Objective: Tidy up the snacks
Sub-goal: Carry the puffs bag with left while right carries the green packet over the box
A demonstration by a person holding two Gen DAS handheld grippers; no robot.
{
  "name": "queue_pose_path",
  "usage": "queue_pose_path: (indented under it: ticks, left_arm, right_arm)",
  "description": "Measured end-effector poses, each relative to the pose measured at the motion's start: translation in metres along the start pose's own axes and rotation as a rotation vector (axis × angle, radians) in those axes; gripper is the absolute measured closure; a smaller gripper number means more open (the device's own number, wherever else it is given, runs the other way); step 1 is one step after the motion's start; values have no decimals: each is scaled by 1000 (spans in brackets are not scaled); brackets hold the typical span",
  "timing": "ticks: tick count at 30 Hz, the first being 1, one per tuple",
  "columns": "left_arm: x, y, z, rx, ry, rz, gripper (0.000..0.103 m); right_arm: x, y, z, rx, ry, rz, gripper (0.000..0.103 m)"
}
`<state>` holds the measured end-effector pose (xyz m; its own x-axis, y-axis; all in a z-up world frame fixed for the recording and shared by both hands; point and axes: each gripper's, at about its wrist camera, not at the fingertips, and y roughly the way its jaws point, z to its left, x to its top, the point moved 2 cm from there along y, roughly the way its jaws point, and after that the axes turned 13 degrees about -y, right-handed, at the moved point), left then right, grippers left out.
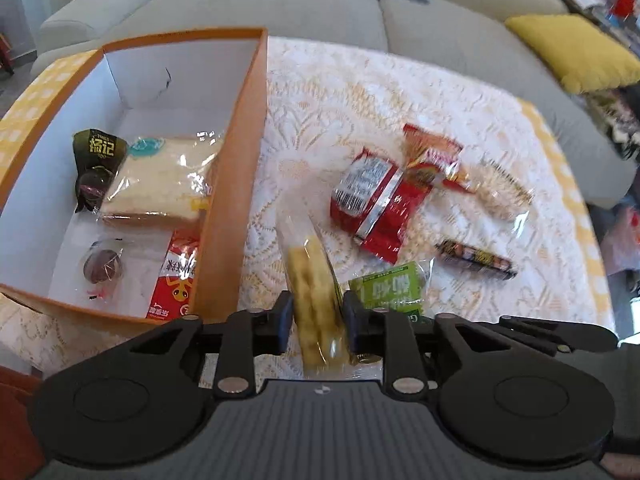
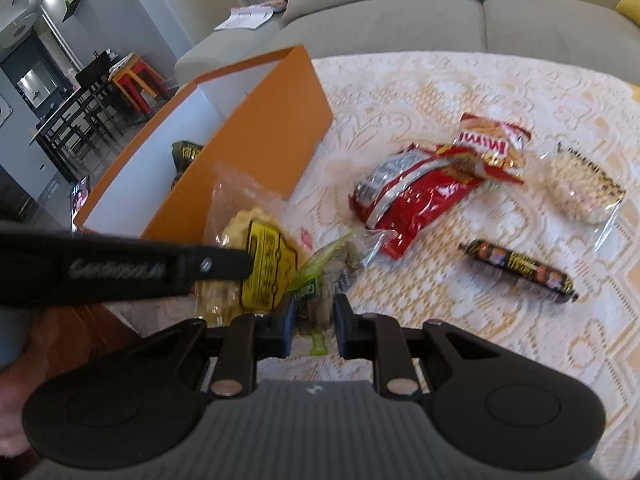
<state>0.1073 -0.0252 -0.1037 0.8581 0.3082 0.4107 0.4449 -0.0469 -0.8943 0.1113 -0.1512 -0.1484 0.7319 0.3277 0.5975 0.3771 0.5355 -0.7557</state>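
Note:
My left gripper (image 1: pixel 319 316) is shut on a clear pack of yellow pastry sticks (image 1: pixel 316 280), held just right of the orange box (image 1: pixel 240 168). From the right wrist view, one of its black fingers (image 2: pixel 216 266) presses that same yellow pack (image 2: pixel 260 268) beside the box wall (image 2: pixel 260 140). My right gripper (image 2: pixel 315 320) is shut on a green snack pack (image 2: pixel 320 280), also seen as the green pack (image 1: pixel 392 288) in the left wrist view. The box holds a bread pack (image 1: pixel 160 180), a dark pack (image 1: pixel 96 152), a red pack (image 1: pixel 176 276) and a round dark sweet (image 1: pixel 102 266).
On the lace tablecloth (image 2: pixel 440 92) lie a red pack (image 2: pixel 404 200), a red-orange pack (image 2: pixel 492 148), a clear puffed-rice pack (image 2: pixel 584 188) and a dark sausage stick (image 2: pixel 520 268). A grey sofa (image 1: pixel 320 4) with a yellow cushion (image 1: pixel 572 48) stands behind the table.

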Motion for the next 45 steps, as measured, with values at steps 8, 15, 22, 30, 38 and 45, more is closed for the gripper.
queue_pose_path:
  ticks: [8, 15, 22, 30, 38, 45]
  left_arm:
    - [-8, 23, -10, 131, 88, -2, 65]
    - [-9, 13, -6, 98, 58, 2, 72]
    - [0, -45, -10, 2, 53, -68, 74]
    - [38, -100, 4, -65, 33, -170, 74]
    - [95, -95, 40, 9, -8, -235, 74]
    - [139, -60, 83, 61, -63, -226, 76]
  right_arm:
    - [-4, 15, 5, 6, -18, 24, 85]
    - [0, 7, 7, -18, -45, 19, 85]
    - [13, -21, 9, -98, -74, -16, 85]
    - [64, -55, 27, -92, -150, -133, 85]
    - [130, -43, 57, -69, -230, -182, 85]
    - [165, 11, 71, -69, -270, -150, 85]
